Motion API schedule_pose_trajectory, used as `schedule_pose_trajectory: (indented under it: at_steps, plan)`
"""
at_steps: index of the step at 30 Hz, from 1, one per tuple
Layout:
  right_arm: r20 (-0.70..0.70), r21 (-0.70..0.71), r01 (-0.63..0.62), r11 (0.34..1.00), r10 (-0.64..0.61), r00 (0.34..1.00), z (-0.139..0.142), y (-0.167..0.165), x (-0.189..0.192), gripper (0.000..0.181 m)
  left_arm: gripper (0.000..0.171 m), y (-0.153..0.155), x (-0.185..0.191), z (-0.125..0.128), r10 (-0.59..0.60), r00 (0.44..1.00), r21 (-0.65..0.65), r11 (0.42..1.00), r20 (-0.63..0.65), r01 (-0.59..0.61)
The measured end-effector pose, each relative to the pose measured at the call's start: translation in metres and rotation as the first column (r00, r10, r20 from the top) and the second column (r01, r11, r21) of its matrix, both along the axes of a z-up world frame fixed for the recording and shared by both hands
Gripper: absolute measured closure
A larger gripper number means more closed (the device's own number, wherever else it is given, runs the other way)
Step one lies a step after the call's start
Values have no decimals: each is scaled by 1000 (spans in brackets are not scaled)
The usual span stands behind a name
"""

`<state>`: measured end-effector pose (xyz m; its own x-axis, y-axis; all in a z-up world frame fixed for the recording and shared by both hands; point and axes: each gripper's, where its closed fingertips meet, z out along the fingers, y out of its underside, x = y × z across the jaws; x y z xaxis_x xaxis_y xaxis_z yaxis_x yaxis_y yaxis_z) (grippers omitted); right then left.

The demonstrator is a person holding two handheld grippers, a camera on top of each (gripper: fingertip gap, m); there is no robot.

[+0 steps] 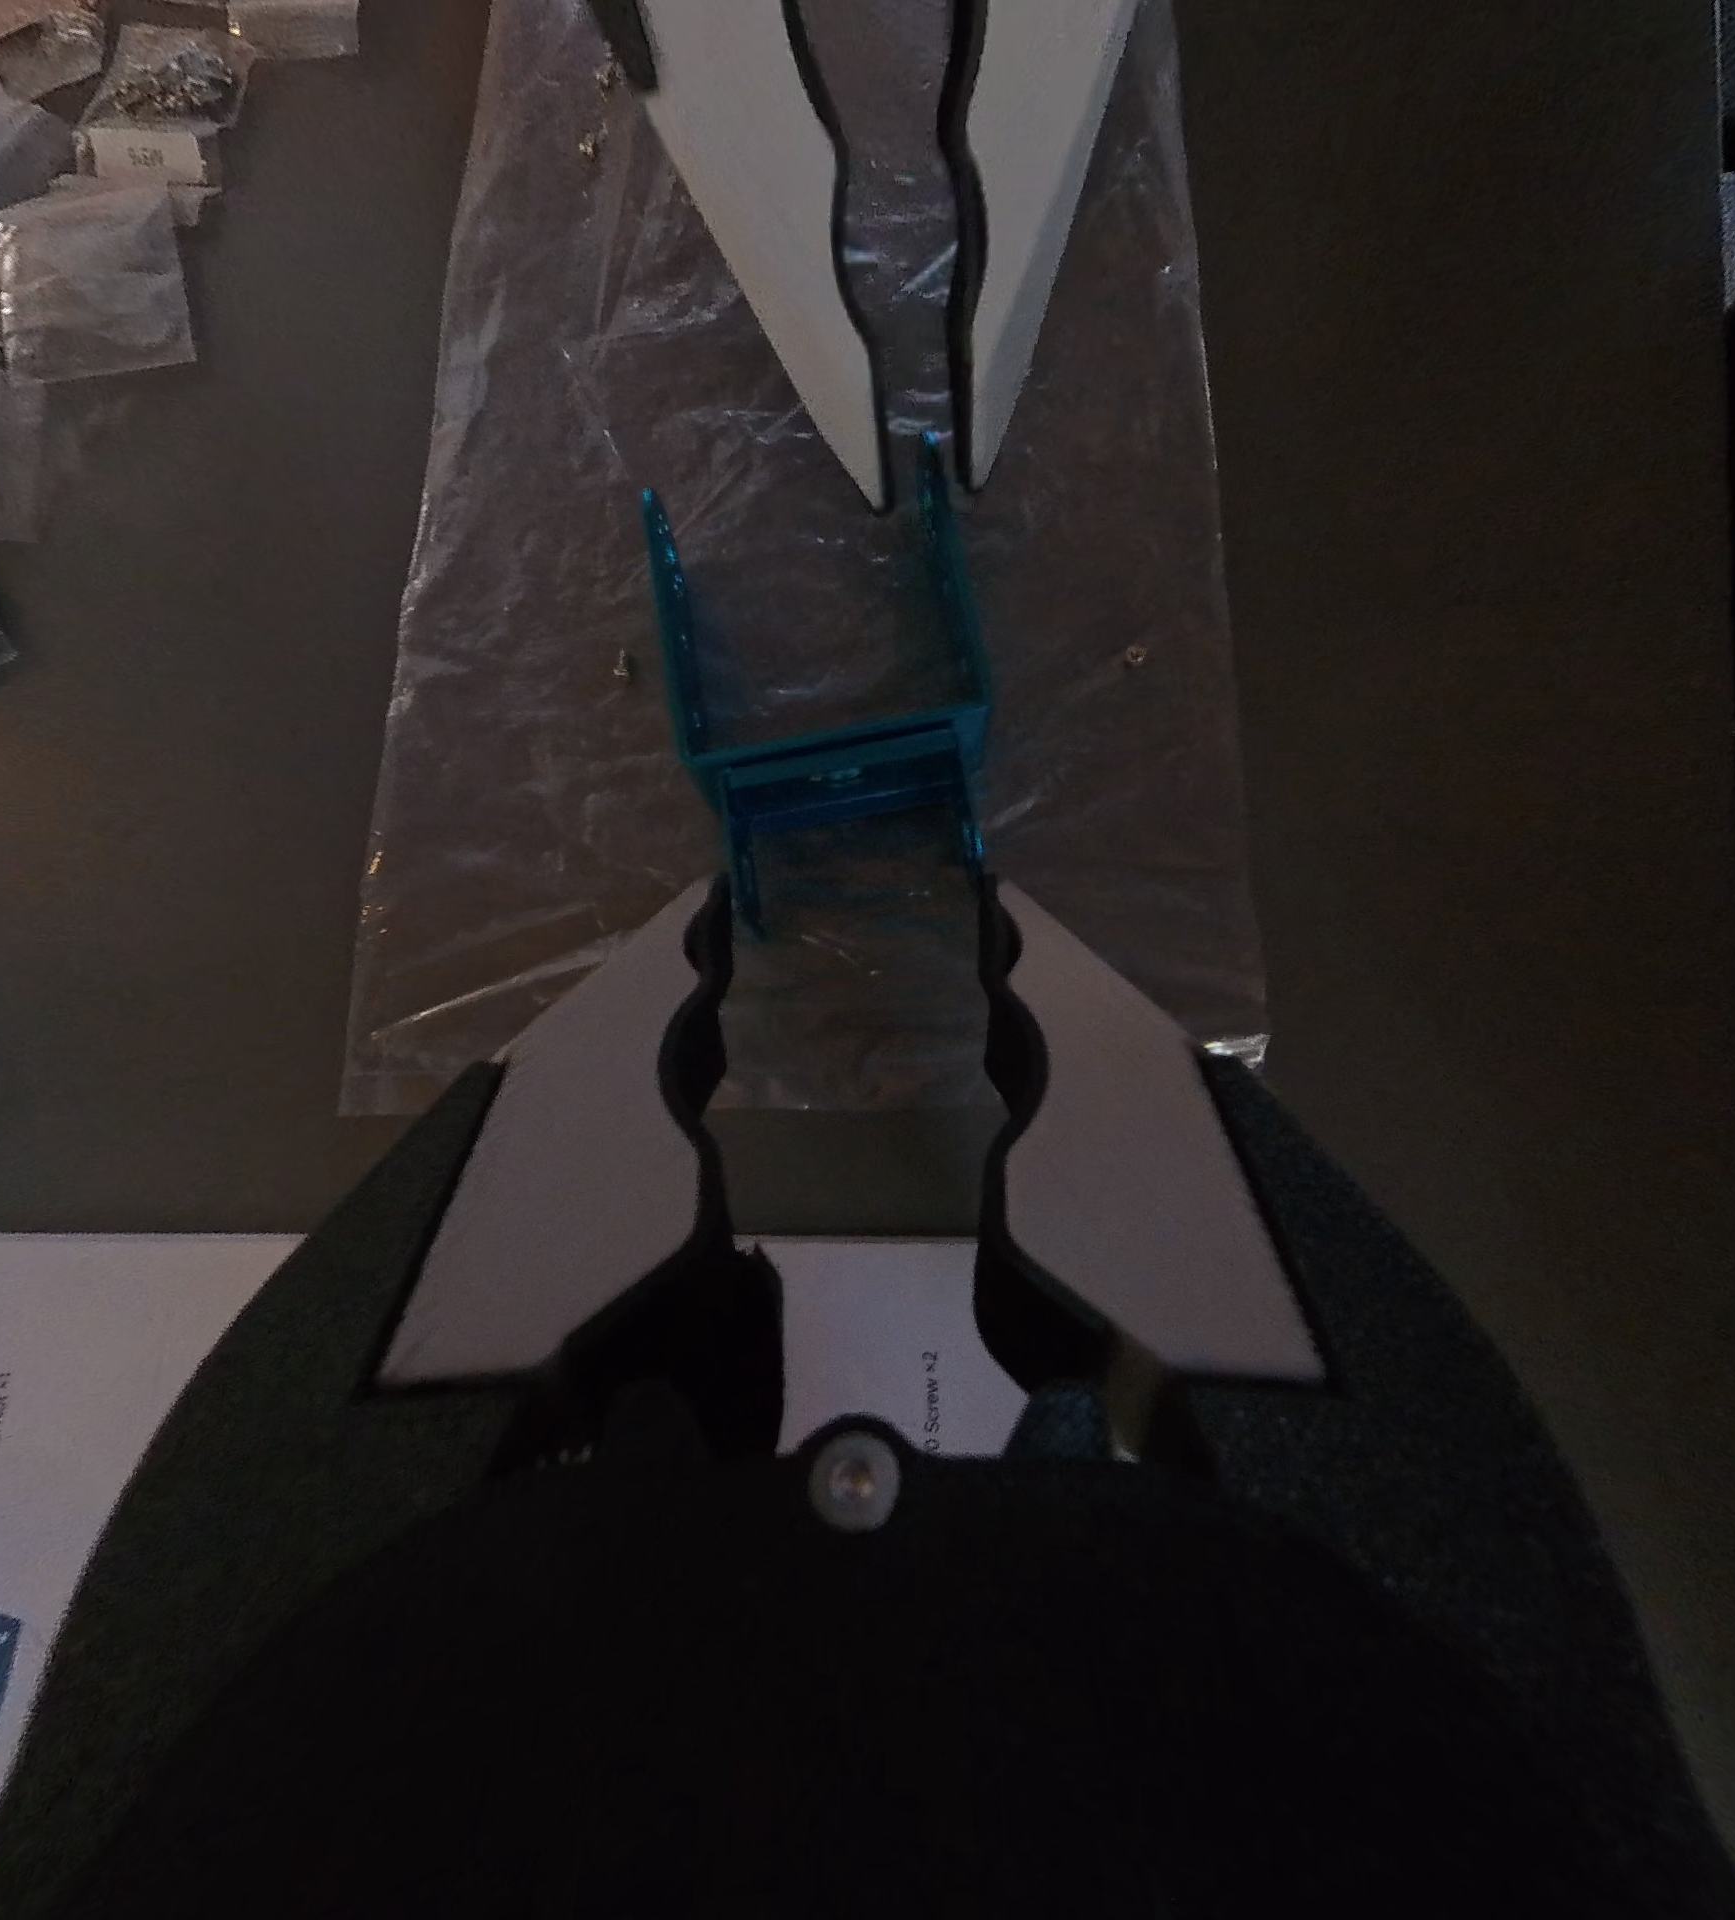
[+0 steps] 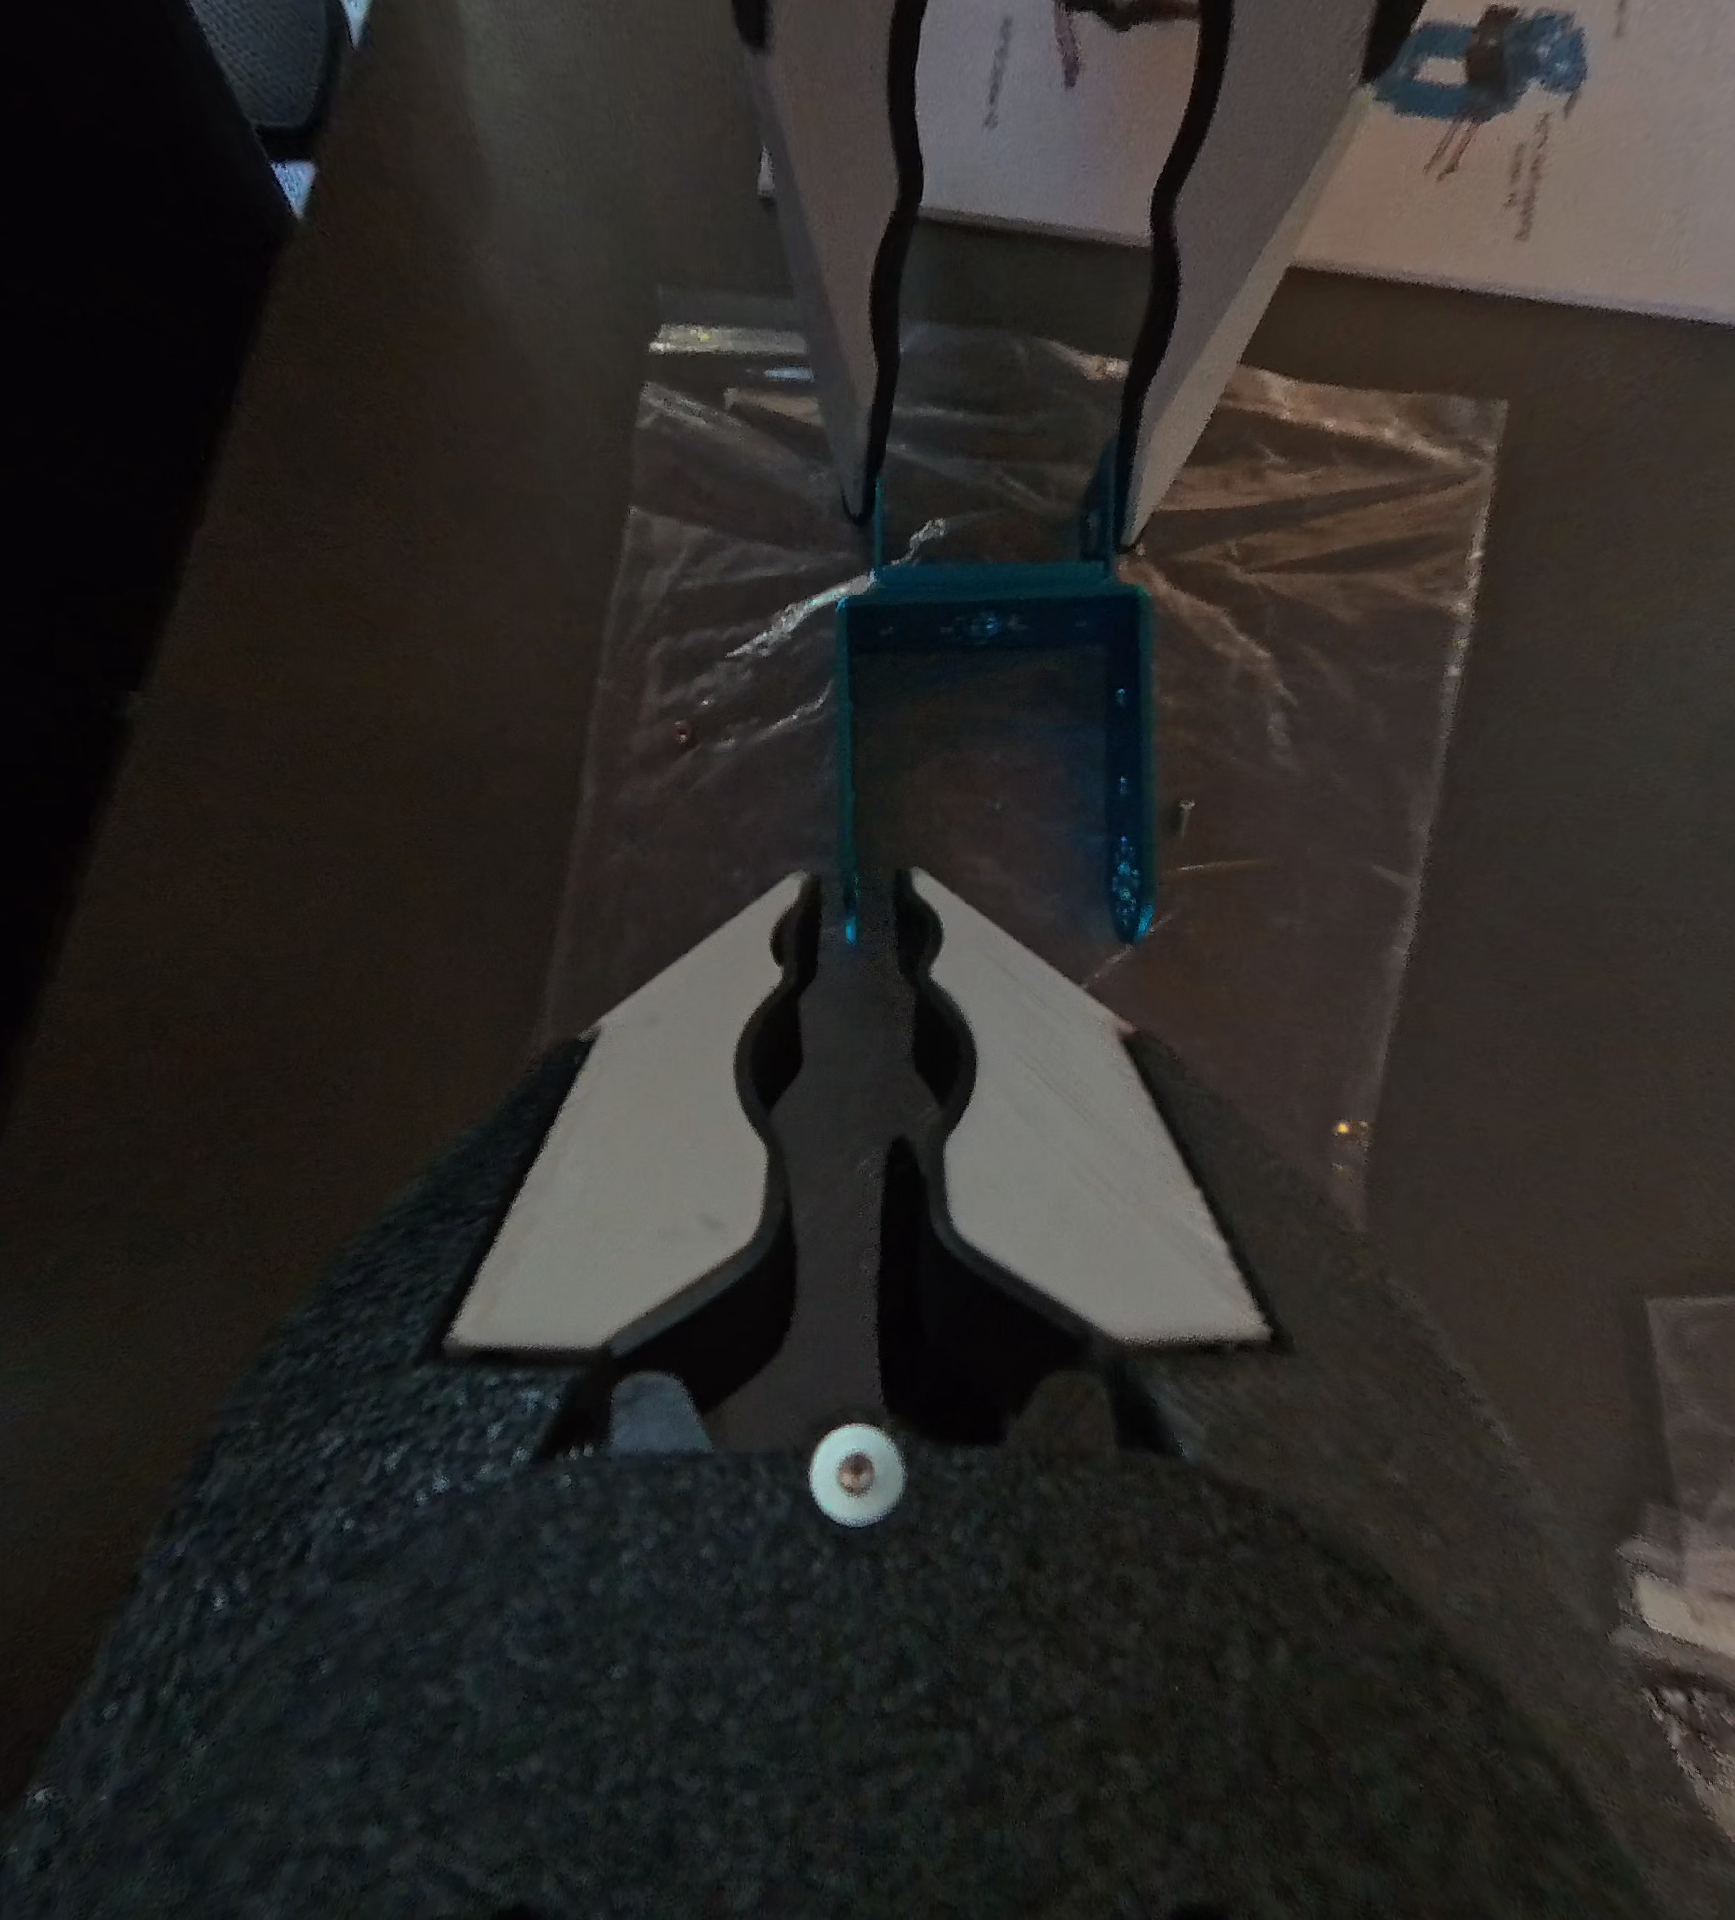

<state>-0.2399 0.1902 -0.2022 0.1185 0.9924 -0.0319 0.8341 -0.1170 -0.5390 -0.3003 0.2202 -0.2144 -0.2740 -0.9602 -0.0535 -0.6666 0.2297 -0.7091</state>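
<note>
- Dark brown surface under everything, reaching across both views.
- Clear plastic bag lying flat and wrinkled on the middle of the surface, between the two grippers.
- White printed paper sheet on the surface beside the bag's near end, under the left gripper; seen at the far edge in the right wrist view.
- Left gripper over the near end of the bag, pointing toward the right gripper. Jaws set rather wide, one on each outer side of the smaller blue bracket's two arms, seeming to hold it by pressing inward.
- Right gripper facing it from the other end of the bag. Jaws narrow, one arm of the larger blue bracket standing between them; cannot tell whether really pinched, because thin gaps seem to show on both sides.
- Small clear packets of metal parts, heaped on the surface well apart from the bag.
- Larger blue bracket, U-shaped, over the middle of the bag, open end toward the right gripper.
- Smaller blue bracket, also U-shaped, set back to back against the larger one, open end toward the left gripper.
- Loose screw on the bag just beside the brackets, and another on the other side.
</note>
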Motion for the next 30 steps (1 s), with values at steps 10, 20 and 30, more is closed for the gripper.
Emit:
schedule_pose_trajectory:
  at_steps: [10, 20, 30]
  plan:
    - [-19, -46, -82, 996, 81, 997, 1, -31, -20, 167, 124, 1, 0, -1, 2, 1000, -2, 1000, -3, -2]
    - [3, 20, -106, 994, 106, 994, -10, -32, -38, 172, 126, -1, 0, -1, 0, 1000, -8, 1000, -4, 0]
    - [45, -3, -120, 993, 120, 992, -17, -36, -39, 178, 126, -1, 0, -1, 2, 1000, -4, 1000, -4, -2]
